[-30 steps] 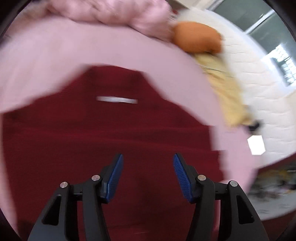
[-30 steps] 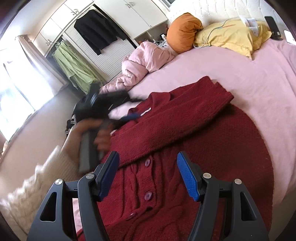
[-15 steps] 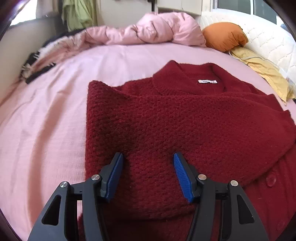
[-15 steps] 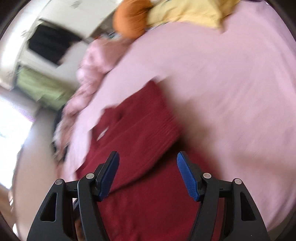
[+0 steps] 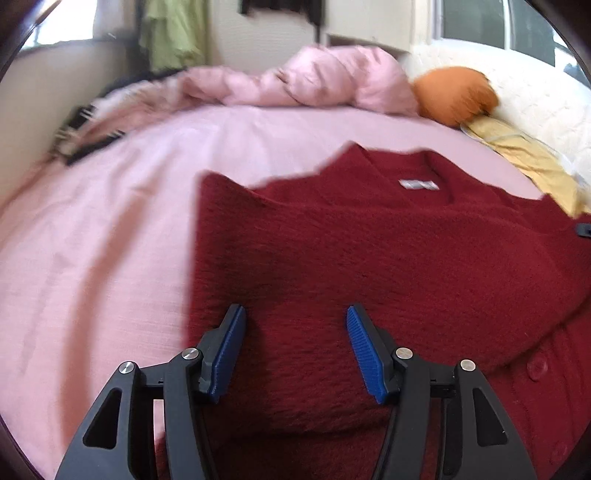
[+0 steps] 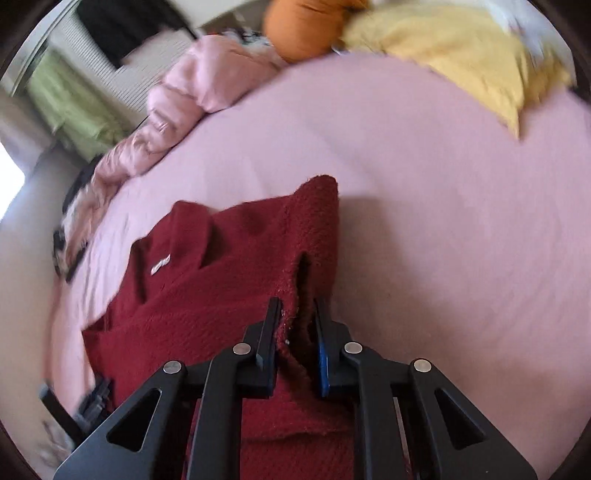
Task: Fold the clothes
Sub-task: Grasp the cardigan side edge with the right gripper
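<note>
1. My right gripper (image 6: 297,325) has its jaws clamped on a bunched fold of the red cardigan (image 6: 221,295), right at the garment's outer edge; to its right the pink bed sheet (image 6: 424,221) runs bare up to the yellow pillow (image 6: 461,62)
2. My left gripper (image 5: 295,349) hovers with jaws wide apart over the cardigan (image 5: 369,266), gripping nothing; whether the tips touch the knit I cannot tell
3. The cardigan lies on the bed with a folded panel across its front, its left edge straight, and open sheet (image 5: 92,240) beyond it out to the crumpled pink duvet (image 5: 314,81)
4. The knit is thick and fuzzy (coarse, nubbly loops), with a white neck label (image 5: 419,184) at the collar and round red buttons (image 5: 537,367) low on the right
5. An orange cushion (image 5: 454,94), rounded and soft, sits by the headboard beside the yellow pillow (image 5: 524,158)
6. Green clothing (image 5: 175,33) hangs at the far wall, blurred
</note>
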### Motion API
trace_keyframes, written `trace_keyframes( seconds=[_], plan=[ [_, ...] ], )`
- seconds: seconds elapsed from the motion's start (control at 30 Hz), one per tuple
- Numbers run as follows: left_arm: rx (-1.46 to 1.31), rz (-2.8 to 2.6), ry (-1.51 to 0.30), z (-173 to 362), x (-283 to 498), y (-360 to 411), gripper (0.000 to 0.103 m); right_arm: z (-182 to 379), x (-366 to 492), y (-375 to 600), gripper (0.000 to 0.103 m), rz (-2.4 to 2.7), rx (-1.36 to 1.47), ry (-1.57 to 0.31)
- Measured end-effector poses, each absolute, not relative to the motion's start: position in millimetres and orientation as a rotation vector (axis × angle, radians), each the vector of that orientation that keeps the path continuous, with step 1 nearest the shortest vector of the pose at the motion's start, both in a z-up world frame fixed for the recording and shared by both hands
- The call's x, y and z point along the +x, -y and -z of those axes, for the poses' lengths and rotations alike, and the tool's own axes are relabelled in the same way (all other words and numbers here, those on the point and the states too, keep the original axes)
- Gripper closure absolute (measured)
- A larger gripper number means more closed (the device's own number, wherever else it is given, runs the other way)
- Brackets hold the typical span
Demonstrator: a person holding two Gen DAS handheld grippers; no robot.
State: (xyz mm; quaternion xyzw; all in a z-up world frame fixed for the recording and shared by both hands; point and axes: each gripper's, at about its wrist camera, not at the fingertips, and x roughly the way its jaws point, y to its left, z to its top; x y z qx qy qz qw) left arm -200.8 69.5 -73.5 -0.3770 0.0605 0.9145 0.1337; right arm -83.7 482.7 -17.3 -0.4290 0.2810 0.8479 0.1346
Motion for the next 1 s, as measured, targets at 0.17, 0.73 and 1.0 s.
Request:
trace_keyframes(
  seconds=[0.17,0.73,1.0],
  plan=[
    [-1.278,-2.736,0.05,86.1,-218.2,-28.3,0.027,-11.3,-96.2,-453.0,0.087,-2.491,-1.284,-0.572],
    [-1.172,-2.818,-0.043,81.9,-206.3,-33.0,0.026,12.0,-86.5,-479.4,0.078,-2.374,-1.276,-0.762],
    [-1.213,-2.773,-0.012,86.1,-213.5,-28.6,0.02,6.8,-90.9,-474.7,0.096,-2.414,-1.292,-0.847]
  ],
)
